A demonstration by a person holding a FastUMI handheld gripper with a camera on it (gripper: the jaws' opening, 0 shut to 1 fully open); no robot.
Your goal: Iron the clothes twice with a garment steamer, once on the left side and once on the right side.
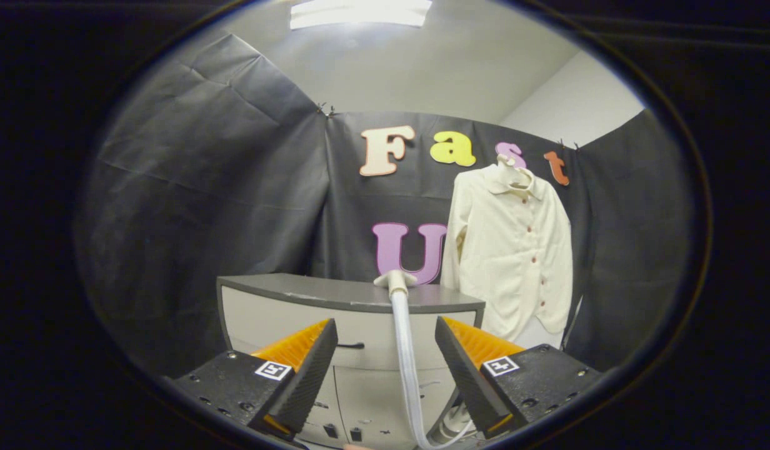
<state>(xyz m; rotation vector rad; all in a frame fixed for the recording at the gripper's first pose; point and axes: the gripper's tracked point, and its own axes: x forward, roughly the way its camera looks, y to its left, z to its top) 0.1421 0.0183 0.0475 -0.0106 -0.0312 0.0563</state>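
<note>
The gripper (385,350) is seen nearest, its two fingers spread wide apart and closed on nothing. A white ribbed hose (405,362) is seen rising through the gap between the fingers, nearer the right finger than the left, though contact with either cannot be made out. The hose is topped by the pale steamer head (395,279), which is seen just at the top edge of a grey cabinet (310,312); whether it is resting on the top cannot be told. The cabinet is placed just ahead of the fingers, with a dark handle (350,345) on its light front. Beyond the cabinet and to its right, a cream button-up shirt (513,250) is hung upright before the black cloth wall (204,187). The shirt is well apart from the fingers. A ceiling light (360,12) is lit overhead.
</note>
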